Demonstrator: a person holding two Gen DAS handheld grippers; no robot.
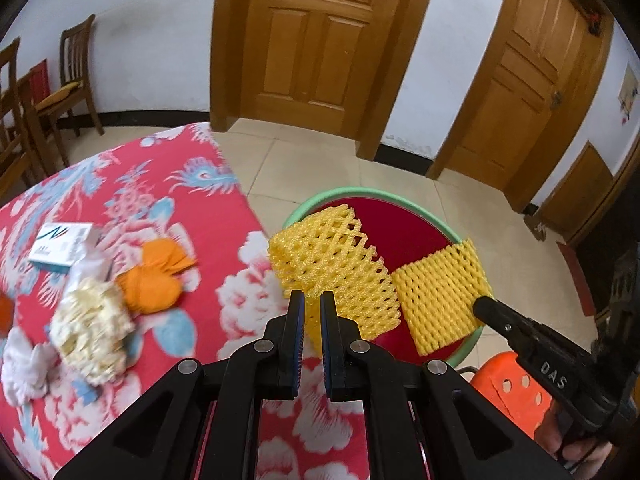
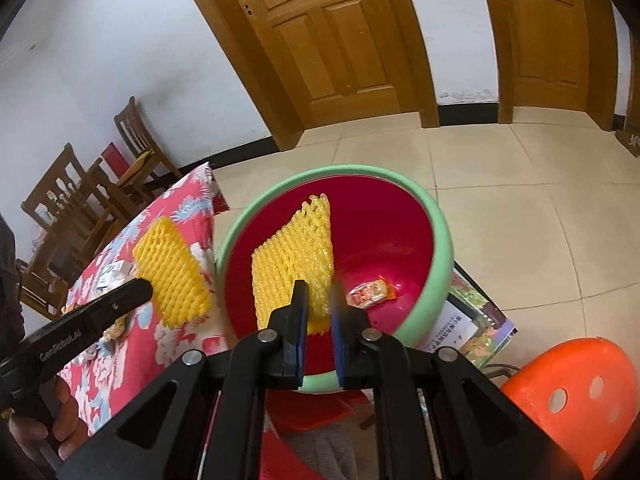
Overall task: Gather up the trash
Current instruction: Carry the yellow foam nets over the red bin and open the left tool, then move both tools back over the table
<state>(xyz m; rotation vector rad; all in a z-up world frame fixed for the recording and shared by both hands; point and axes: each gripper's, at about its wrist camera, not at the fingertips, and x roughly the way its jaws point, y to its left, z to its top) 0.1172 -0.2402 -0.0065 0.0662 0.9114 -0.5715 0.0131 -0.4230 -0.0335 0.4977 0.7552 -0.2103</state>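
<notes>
My left tongs are clamped on one yellow foam net, my right tongs on the other yellow net. Both nets hang at the red bin, just off the worktop edge. I should bring each net fully over the rim before I let go.
</notes>
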